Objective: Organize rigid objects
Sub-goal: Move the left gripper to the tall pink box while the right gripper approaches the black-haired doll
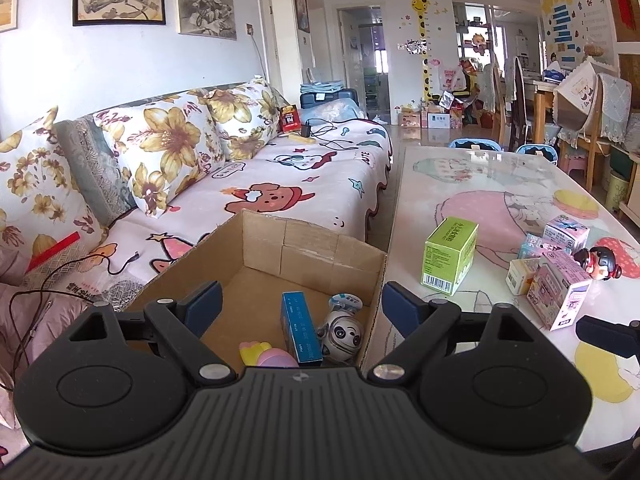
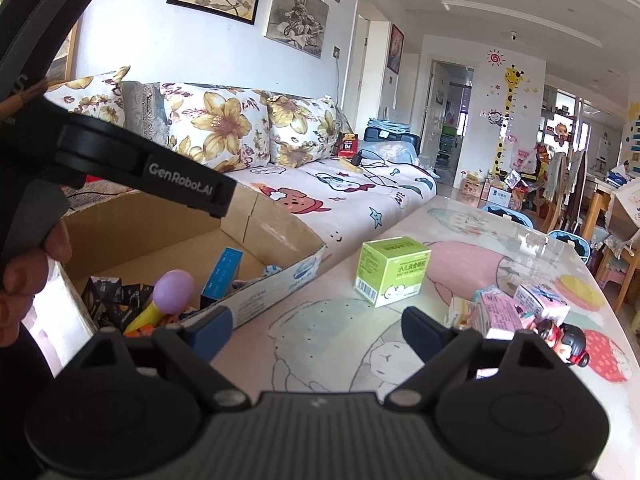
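A cardboard box stands at the table's left edge. In it lie a blue carton, a panda toy and a pink and yellow toy. My left gripper is open and empty above the box. My right gripper is open and empty over the table, in front of a green carton. Right of it stand pink cartons and a doll with black hair.
The table has a glossy cartoon-print top. A sofa with flowered cushions runs along the left, with cables on it. Dining chairs and clutter stand far behind. The left gripper's arm crosses the right wrist view over the box.
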`<state>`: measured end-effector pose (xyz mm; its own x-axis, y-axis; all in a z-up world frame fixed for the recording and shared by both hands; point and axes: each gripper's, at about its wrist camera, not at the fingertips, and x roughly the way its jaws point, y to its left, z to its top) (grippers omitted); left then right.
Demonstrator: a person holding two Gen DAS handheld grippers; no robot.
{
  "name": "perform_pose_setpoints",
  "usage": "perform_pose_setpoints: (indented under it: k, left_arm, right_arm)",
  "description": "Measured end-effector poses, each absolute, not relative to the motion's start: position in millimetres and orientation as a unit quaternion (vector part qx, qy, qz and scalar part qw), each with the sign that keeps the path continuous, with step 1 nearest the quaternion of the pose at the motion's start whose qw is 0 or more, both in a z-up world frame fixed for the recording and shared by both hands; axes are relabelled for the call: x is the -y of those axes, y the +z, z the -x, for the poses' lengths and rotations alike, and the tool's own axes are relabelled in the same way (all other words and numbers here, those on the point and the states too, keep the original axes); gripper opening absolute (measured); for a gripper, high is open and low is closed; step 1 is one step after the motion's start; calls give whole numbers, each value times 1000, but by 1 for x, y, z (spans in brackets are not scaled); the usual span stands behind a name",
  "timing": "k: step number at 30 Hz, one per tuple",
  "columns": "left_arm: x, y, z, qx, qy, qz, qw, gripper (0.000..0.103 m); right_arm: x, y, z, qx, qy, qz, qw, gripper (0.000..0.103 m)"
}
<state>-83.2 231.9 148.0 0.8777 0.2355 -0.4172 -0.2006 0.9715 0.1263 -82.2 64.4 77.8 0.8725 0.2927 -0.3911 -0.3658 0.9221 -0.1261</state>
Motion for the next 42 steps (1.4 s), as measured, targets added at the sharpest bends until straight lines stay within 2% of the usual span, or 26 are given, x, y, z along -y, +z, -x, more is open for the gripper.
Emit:
perform_pose_setpoints:
  k: [8, 42]
  left_arm:
    - [-227, 147, 83, -217, 103, -57, 969, 103]
    - [-204, 122, 56, -237, 39, -111, 964, 103]
  right_arm:
    - [-46, 78, 87, -181, 158, 85, 967, 95]
    - [54, 68, 81, -194, 64, 27, 978, 97]
